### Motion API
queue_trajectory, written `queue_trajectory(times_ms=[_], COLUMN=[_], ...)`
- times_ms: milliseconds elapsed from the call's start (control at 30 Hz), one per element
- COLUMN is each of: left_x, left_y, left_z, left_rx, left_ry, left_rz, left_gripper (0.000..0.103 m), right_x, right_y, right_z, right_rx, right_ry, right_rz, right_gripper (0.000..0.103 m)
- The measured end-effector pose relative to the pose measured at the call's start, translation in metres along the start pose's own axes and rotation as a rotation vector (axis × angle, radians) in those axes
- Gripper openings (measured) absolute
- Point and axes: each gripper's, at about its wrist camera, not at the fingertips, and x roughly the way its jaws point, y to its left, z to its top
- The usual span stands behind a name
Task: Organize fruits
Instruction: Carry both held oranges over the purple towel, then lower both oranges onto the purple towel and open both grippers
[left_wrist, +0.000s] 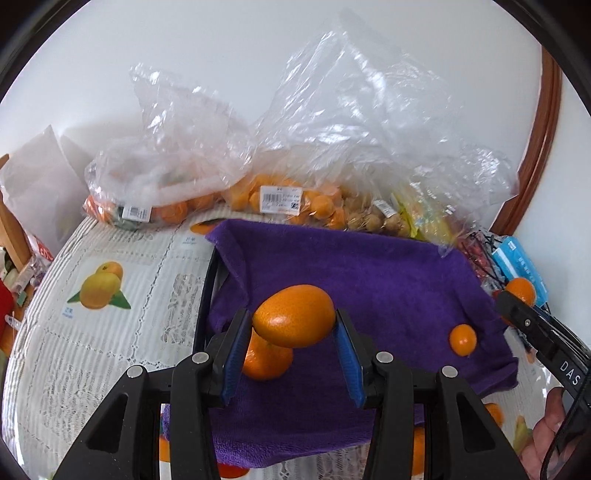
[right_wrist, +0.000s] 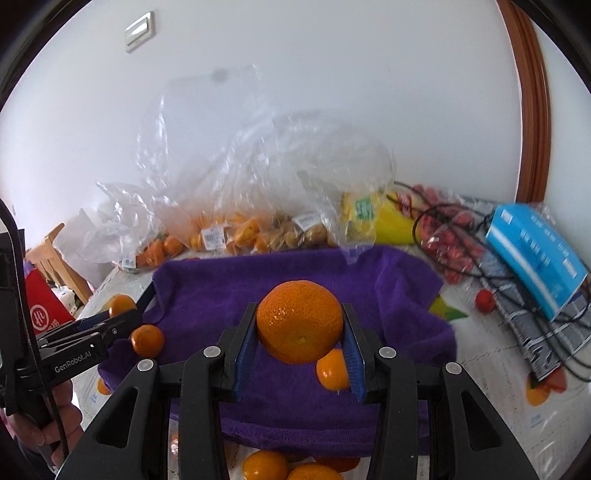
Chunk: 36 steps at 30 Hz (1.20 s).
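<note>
The left gripper (left_wrist: 293, 326) was clamped on an orange (left_wrist: 293, 315), its blue-padded fingers (left_wrist: 236, 354) pressing the fruit from both sides and holding it up above the purple towel (left_wrist: 369, 266). The right gripper (right_wrist: 300, 334) likewise gripped a second orange (right_wrist: 300, 321) between its fingers (right_wrist: 246, 350), also lifted over the towel.

The purple towel lay spread on the table (left_wrist: 92, 350), which wore a pale lace-patterned cloth printed with fruit pictures. On the towel, just below the left gripper's orange, sat another orange (left_wrist: 267, 360), and toward the towel's right edge a small orange (left_wrist: 463, 339) rested alone. In the right wrist view that small fruit showed just beneath the held orange, partly behind the right finger.

Behind the towel, against the white wall, stood crumpled clear plastic bags (left_wrist: 332, 129) holding more oranges (left_wrist: 258, 195) with price labels, and brownish round fruits (left_wrist: 369, 221) beside them. To the right of the towel lay a blue box (right_wrist: 535, 251), a bag of small red fruits (right_wrist: 450, 236) and black cords (right_wrist: 517, 273). At the towel's near edge in the right wrist view, more oranges (right_wrist: 266, 467) lay close to the camera
</note>
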Motion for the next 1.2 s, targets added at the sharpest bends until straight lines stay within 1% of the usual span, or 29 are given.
queue_trajectory(times_ms=[67,167,267,333,433,533,700,833,1000,1200], left_x=[0.005,0.007,0.01,0.011,0.011,0.01,0.008,0.011,0.012,0.014], left_y=[0.004,0.005,0.002,0.0,-0.006,-0.009,-0.012,-0.013,-0.018,-0.019], left_z=[-0.002,-0.004,-0.007,-0.009,-0.011,-0.011,-0.012,-0.014,-0.017,-0.017], left_rx=[-0.016,-0.023,-0.015,-0.006,0.024,0.034,0.04,0.033,0.058,0.05], left_ry=[0.024,0.022,0.025,0.029,0.019,0.013,0.008,0.02,0.016,0.028], left_rz=[-0.01,-0.016,-0.024,-0.025,-0.012,-0.023,-0.042,-0.081,-0.066,-0.078], left_gripper=[0.043,0.043,0.043,0.043,0.043,0.043,0.043,0.043,0.043,0.043], right_x=[0.007,0.014,0.018,0.017,0.015,0.017,0.021,0.024,0.028,0.032], right_y=[-0.001,-0.001,0.001,0.005,0.014,0.019,0.017,0.015,0.013,0.013], right_z=[-0.005,-0.01,-0.013,-0.016,-0.02,-0.022,-0.026,-0.026,-0.027,-0.03], right_rx=[-0.003,-0.004,0.009,-0.012,-0.064,-0.095,-0.092,-0.086,-0.084,-0.098], right_ry=[0.019,0.032,0.049,0.042,0.031,0.039,0.059,0.073,0.095,0.113], right_rz=[-0.014,-0.014,0.03,0.04,0.032,0.021,0.018,0.016,0.005,0.002], right_gripper=[0.042,0.042,0.042,0.042,0.042,0.042,0.042,0.042,0.042,0.042])
